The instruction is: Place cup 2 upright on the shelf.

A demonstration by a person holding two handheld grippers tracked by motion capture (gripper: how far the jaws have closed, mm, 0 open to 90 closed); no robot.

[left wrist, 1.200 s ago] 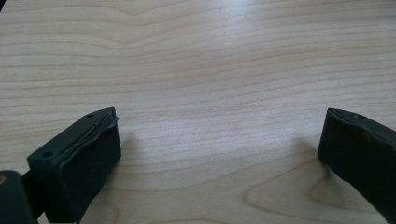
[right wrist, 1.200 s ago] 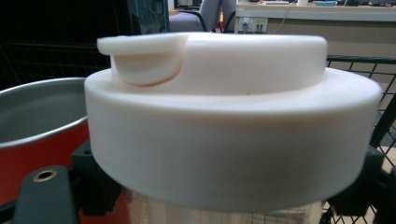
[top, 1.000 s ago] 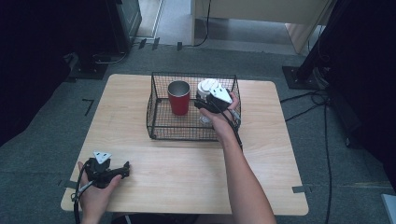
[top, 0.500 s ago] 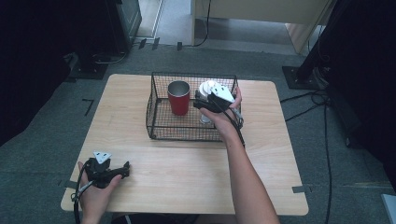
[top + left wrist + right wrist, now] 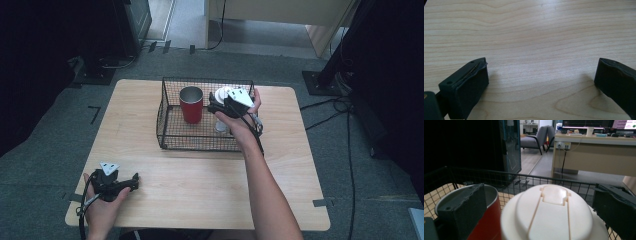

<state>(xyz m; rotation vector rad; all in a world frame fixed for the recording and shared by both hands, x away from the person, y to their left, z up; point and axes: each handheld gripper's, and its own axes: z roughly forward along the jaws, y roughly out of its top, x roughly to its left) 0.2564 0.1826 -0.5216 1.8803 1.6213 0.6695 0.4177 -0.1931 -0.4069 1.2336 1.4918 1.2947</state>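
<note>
Since the earlier frame the right gripper [image 5: 216, 106] has let go: its jaws have just been opening and now stand spread, with the white-lidded cup [image 5: 221, 96] between them but not pinched, and the hand sits a touch higher over the wire basket [image 5: 165, 112]. High view: cup stands upright inside the basket, directly under and slightly ahead of the right gripper; a red cup [image 5: 191, 104] stands just to the gripper's left in the same basket, near the white one, contact not resolvable. The left gripper [image 5: 131, 181] rests on the table [image 5: 210, 175] at the near left corner, well apart from the basket, unchanged. Left gripper view: jaws spread wide, bare wood grain between them, nothing held. Right gripper view: the white lid [image 5: 552, 216] sits low and centred between the two pads, with clear air on both sides; the red cup [image 5: 485, 225] is partly behind the left-hand pad [image 5: 466, 206]; the basket's far rim [image 5: 524, 178] runs across beyond. Judgement: placing looks done, since both cups stand in the basket and the white one is released. Left to do, as far as can be told: lift the right gripper clear without nudging the lid.
</note>
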